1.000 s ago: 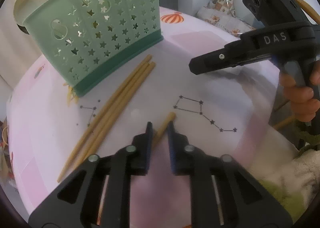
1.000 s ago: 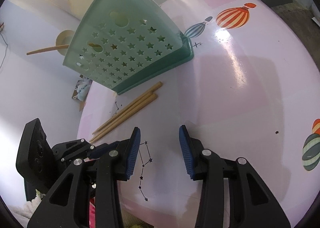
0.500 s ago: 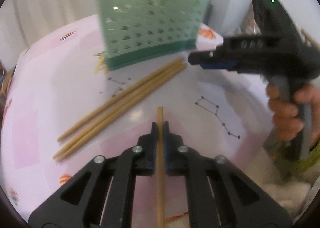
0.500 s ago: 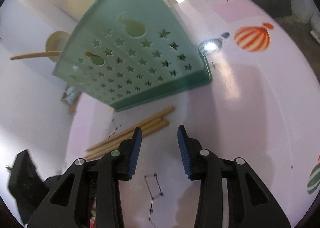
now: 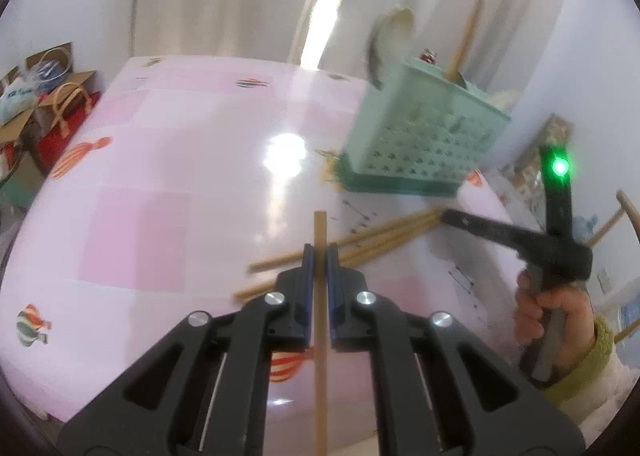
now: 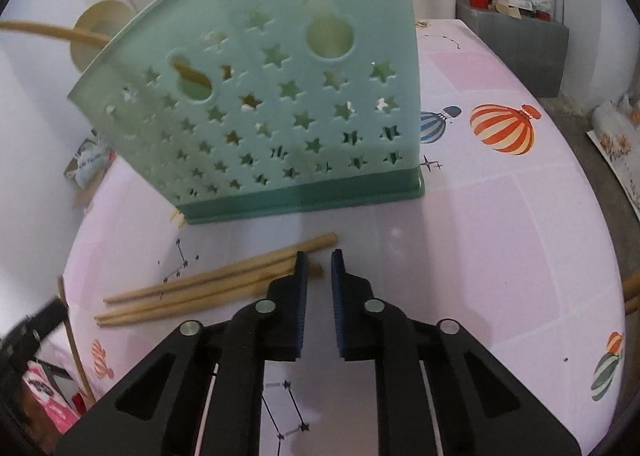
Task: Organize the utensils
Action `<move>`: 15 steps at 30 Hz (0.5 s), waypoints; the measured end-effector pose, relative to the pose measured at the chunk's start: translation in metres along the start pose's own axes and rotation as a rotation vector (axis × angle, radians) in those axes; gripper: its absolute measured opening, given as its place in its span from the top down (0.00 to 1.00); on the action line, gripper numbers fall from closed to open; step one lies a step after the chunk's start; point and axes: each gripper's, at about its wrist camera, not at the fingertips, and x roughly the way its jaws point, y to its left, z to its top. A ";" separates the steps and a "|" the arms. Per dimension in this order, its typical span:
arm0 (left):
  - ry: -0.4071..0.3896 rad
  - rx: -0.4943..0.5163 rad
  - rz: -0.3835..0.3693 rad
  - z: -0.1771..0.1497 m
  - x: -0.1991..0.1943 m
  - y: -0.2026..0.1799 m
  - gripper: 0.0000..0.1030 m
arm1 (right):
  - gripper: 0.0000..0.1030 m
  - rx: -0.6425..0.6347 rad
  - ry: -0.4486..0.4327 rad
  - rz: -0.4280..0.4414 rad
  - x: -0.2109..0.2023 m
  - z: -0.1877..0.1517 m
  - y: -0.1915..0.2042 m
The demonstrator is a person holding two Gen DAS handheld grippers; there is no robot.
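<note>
My left gripper (image 5: 319, 250) is shut on one bamboo chopstick (image 5: 320, 223), which runs straight out between its pads above the pink table (image 5: 160, 175). Three more chopsticks (image 5: 360, 244) (image 6: 208, 288) lie side by side in front of the green star-cut basket (image 5: 424, 143) (image 6: 280, 95). My right gripper (image 6: 319, 256) hovers over their near ends. Its jaws are closing to a narrow gap, with one chopstick tip just at its left fingertip and no pad pressing on it. In the left wrist view, the right gripper (image 5: 446, 215) touches down at those ends.
A wooden spoon (image 5: 464, 39) and a ladle stand in the basket. Bags (image 5: 52, 107) sit on the floor beyond the table's left edge. A grey box (image 6: 516, 35) stands behind the table. A hand (image 5: 556, 320) in a green cuff holds the right gripper.
My left gripper shut on a chopstick, lifted it and swung left and rolled. My right gripper moved up to the ends of the three chopsticks and narrowed its jaws.
</note>
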 end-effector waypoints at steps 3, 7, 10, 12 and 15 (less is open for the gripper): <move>-0.021 -0.030 0.017 -0.001 -0.009 0.008 0.96 | 0.96 -0.016 0.020 -0.019 -0.002 -0.007 0.003; -0.035 -0.071 0.028 -0.006 -0.017 0.020 0.96 | 0.96 0.027 0.045 0.021 -0.006 -0.008 -0.002; -0.034 -0.090 0.024 -0.007 -0.017 0.028 0.96 | 0.96 0.052 0.008 0.007 -0.007 0.005 -0.001; -0.036 -0.092 0.022 -0.007 -0.014 0.027 0.96 | 0.95 0.044 -0.011 -0.004 -0.004 0.011 0.004; -0.042 -0.101 0.023 -0.009 -0.015 0.030 0.96 | 0.94 -0.009 0.004 -0.062 0.012 0.015 0.017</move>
